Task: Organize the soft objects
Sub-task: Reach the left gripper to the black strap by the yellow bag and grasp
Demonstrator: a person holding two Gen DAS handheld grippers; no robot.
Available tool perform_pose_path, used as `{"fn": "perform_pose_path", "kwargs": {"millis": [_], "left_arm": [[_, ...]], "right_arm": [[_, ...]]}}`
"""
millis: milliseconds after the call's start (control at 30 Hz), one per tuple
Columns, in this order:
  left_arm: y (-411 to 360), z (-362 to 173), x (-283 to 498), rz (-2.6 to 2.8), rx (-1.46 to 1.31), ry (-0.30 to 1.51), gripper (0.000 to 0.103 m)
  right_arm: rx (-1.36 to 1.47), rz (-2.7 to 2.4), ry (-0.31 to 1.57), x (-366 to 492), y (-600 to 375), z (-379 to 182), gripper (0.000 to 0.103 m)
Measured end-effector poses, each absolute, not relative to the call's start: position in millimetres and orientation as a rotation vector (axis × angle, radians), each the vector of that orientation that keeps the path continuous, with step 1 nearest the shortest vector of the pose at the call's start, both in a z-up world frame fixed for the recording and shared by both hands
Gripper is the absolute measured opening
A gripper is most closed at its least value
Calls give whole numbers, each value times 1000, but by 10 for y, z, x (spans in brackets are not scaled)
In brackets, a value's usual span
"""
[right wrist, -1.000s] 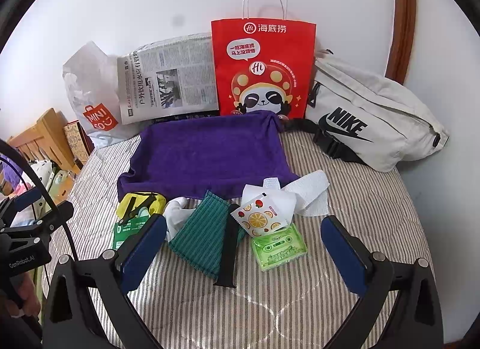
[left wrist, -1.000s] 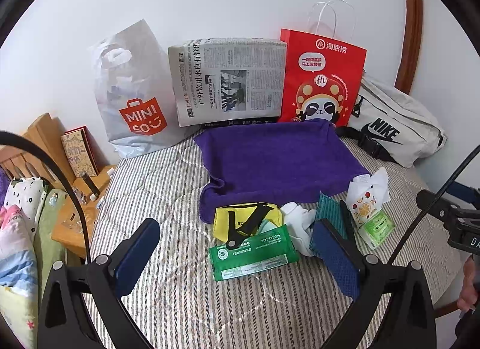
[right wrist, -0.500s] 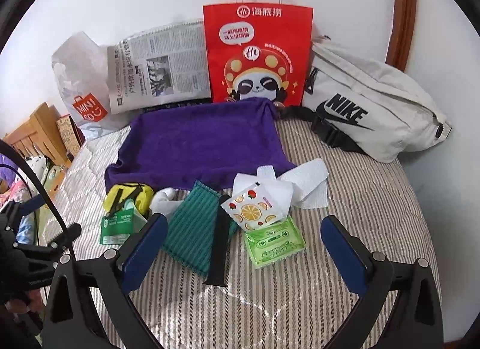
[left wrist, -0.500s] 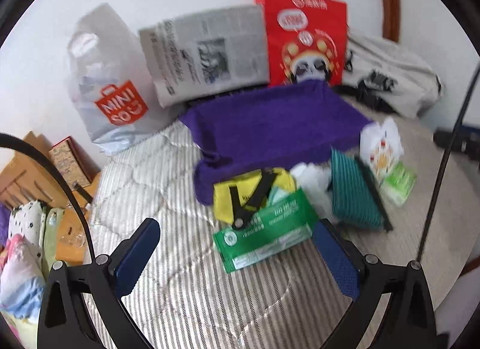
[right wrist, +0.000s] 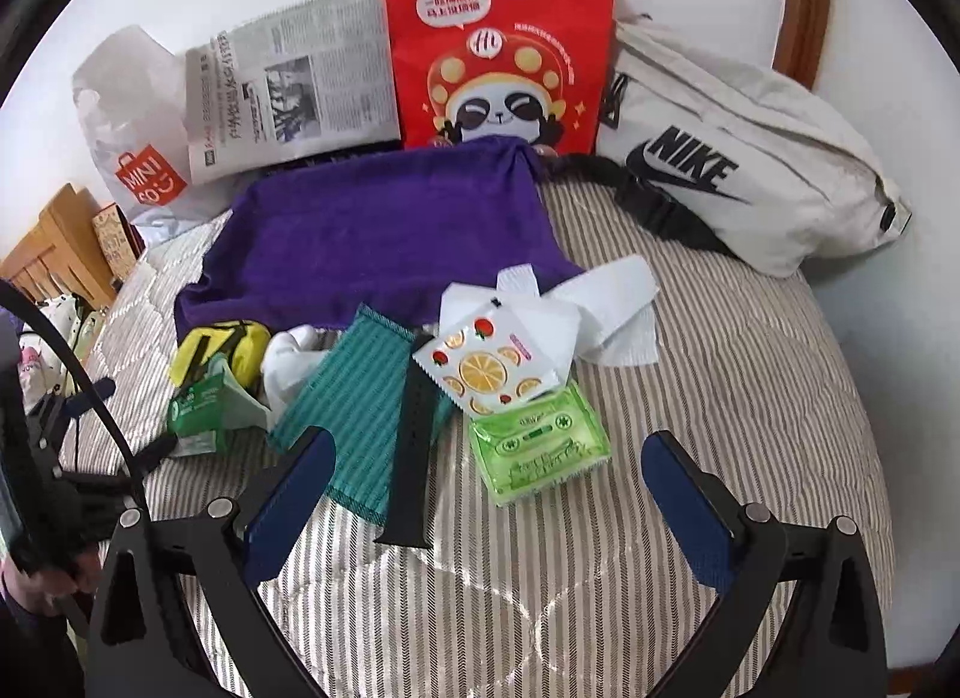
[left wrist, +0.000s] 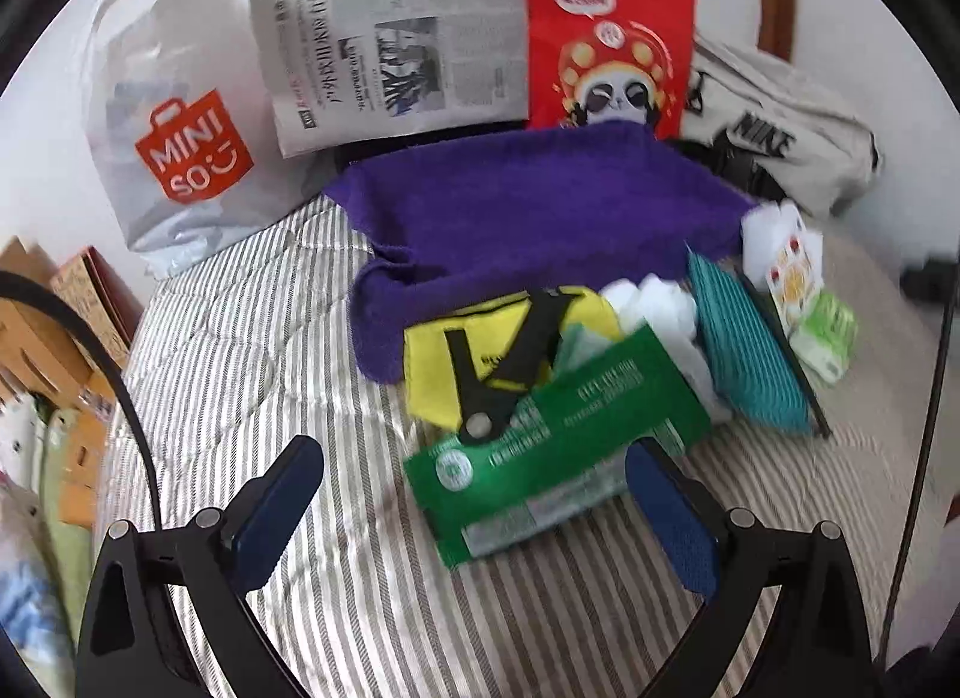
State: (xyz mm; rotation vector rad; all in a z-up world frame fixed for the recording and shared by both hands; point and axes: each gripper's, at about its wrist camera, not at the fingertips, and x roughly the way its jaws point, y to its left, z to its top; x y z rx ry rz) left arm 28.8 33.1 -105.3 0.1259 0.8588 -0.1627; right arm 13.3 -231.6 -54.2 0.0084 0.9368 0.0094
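Bed (left wrist: 252, 350): striped quilted cover carries everything; bags lean on the wall behind, from the Miniso bag (left wrist: 174, 116) at left, past the newspaper (left wrist: 396, 44) and red bag (right wrist: 498, 44), to the Nike bag (right wrist: 750, 170) at right.
Left hand-held gripper (left wrist: 474, 518): jaws wide apart, empty, low over the bed, framing the green pack (left wrist: 558, 452); its right pad sits just beside the pack's right end, the left pad well clear.
Green pack: a soft tissue pack, tilted, its upper edge lying on the yellow pouch (left wrist: 474, 350) and against that pouch's black strap (left wrist: 516, 362).
Step in hand, as I judge it: closing in to take the green pack. Centre the jaws across its short side, come down level, and squeeze only until the film dents. Keep the strap outside the pads or the pouch will drag along.
Towel (right wrist: 384, 224): purple, spread flat behind the clutter; a likely landing place, though I cannot be sure.
Middle clutter: white sock (right wrist: 294, 362), teal cloth (right wrist: 360, 410) with a black band (right wrist: 414, 446) lying across it, all touching or overlapping.
Right hand-held gripper (right wrist: 480, 500): jaws apart, empty, hovering in front of the band and the lime pack (right wrist: 540, 440).
Fruit sachet (right wrist: 486, 368): overlaps the lime pack, with white tissue (right wrist: 612, 308) behind; lift the top one first.
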Motion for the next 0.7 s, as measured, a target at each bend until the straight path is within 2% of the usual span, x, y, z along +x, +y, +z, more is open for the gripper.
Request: {"fn": "perform_pose_path", "kwargs": {"millis": [133, 233, 300, 433, 500, 700], "left_arm": [[369, -1130, 477, -206, 97, 905, 90], [369, -1155, 595, -249, 71, 921, 89], [338, -1164, 665, -277, 75, 931, 83], [300, -1212, 830, -299, 86, 957, 79], [303, -1242, 898, -331, 64, 971, 73], [273, -1276, 1018, -352, 64, 988, 70]], "right_arm": [[4, 8, 967, 156, -2334, -656, 101], [5, 12, 982, 196, -2339, -719, 101], [5, 11, 990, 220, -2338, -746, 101], [12, 7, 1003, 276, -2373, -796, 101], [14, 2, 1009, 307, -2398, -825, 101], [17, -8, 1038, 397, -2440, -914, 101]]}}
